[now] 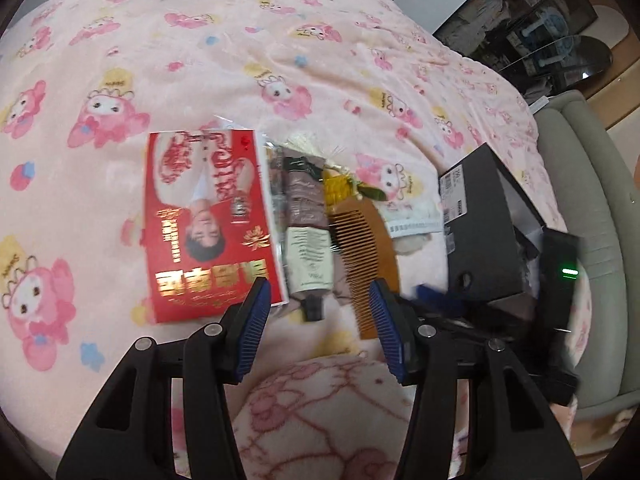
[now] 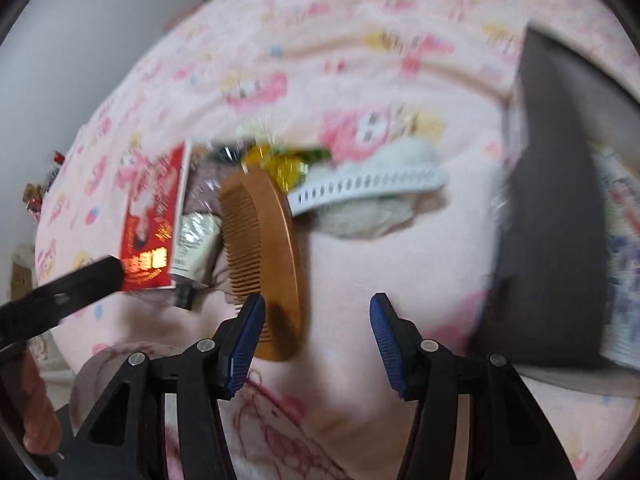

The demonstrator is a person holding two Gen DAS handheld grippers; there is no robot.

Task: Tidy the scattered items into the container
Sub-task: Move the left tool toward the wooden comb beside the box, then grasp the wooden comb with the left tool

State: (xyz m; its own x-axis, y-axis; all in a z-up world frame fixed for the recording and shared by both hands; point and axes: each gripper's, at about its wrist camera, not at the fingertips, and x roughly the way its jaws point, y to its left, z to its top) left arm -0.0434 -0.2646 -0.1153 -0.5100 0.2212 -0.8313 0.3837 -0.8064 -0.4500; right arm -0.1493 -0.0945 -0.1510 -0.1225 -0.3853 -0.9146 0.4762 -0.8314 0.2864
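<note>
Scattered items lie in a row on the pink blanket. From left to right they are a red printed packet (image 1: 212,224), a cream tube (image 1: 306,240) with a black cap, a wooden comb (image 1: 360,256), a yellow tasselled trinket (image 1: 338,190) and a white packet (image 1: 412,216). An open black box (image 1: 480,232) stands to their right. My left gripper (image 1: 319,292) hangs open over the tube's cap, holding nothing. My right gripper (image 2: 318,304) is open and empty above bare blanket, between the comb (image 2: 264,256) and the box (image 2: 556,208). The right wrist view is blurred.
The blanket covers a bed with a padded grey frame (image 1: 592,216) on the right. Beyond it are a dark glass table (image 1: 560,52) and wood floor. The right tool's black body with a green light (image 1: 560,280) sits close to the box. A left-gripper finger (image 2: 80,284) crosses the red packet (image 2: 150,220).
</note>
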